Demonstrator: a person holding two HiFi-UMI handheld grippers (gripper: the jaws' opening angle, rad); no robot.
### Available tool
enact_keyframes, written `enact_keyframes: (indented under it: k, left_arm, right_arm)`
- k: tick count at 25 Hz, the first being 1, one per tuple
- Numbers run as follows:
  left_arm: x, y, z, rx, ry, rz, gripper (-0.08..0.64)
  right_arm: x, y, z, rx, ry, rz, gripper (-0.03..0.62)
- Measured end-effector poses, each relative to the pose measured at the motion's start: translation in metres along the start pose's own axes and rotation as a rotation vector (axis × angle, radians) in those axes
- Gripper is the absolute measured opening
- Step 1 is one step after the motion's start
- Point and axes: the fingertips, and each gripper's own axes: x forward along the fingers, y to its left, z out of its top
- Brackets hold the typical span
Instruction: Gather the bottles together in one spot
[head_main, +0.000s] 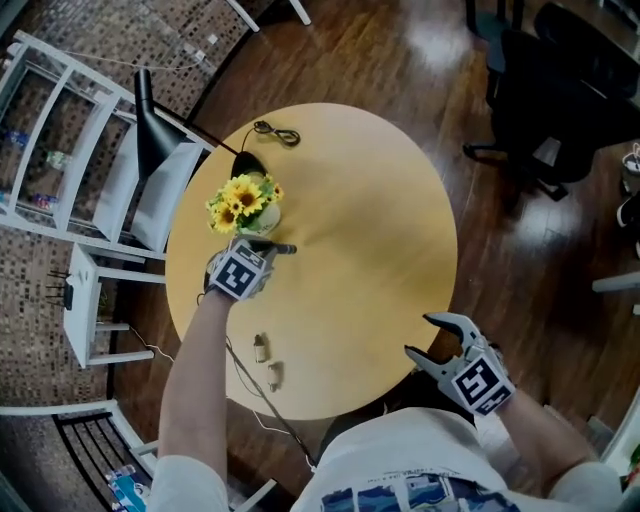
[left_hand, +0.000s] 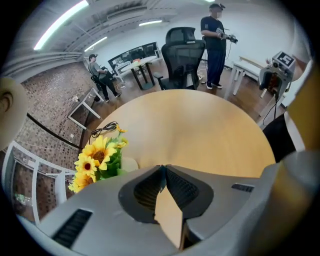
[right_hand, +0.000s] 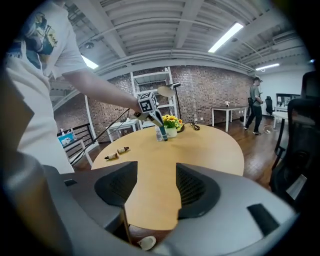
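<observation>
An open-plan office or studio with a loft look; exposed brick wall and strip lights under a bare ribbed ceiling; dark wood floor; a black office chair at two o'clock of the round table, white shelving at ten o'clock; white desks beyond.

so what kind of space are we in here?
Probably an open-plan office or workshop loft. A black office chair and a white desk stand beyond the round wooden table. The room also has a brick wall and strip lights on a bare ceiling.
</observation>
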Motion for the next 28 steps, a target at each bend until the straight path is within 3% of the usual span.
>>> enact_keyframes:
  k: [8, 23, 25, 28]
  left_arm:
    - [0.044, 0.033, -0.005, 0.075, 0.104, -0.004, 0.031]
    - [0.054, 0.040, 0.002, 0.122, 0.117, 0.038, 0.040]
    - [0.053, 0.041, 0.002, 0.125, 0.112, 0.043, 0.100]
    - [0.050, 0.045, 0.003, 0.134, 0.105, 0.062, 0.101]
  right_arm:
    - [-0.012, 0.006, -0.040, 0.082, 0.075, -0.007, 0.267]
    - [-0.007, 0.011, -0.044, 0.074, 0.089, 0.002, 0.265]
    - [-0.005, 0.013, -0.043, 0.076, 0.094, 0.007, 0.267]
    - [-0.003, 0.013, -0.040, 0.065, 0.095, 0.010, 0.266]
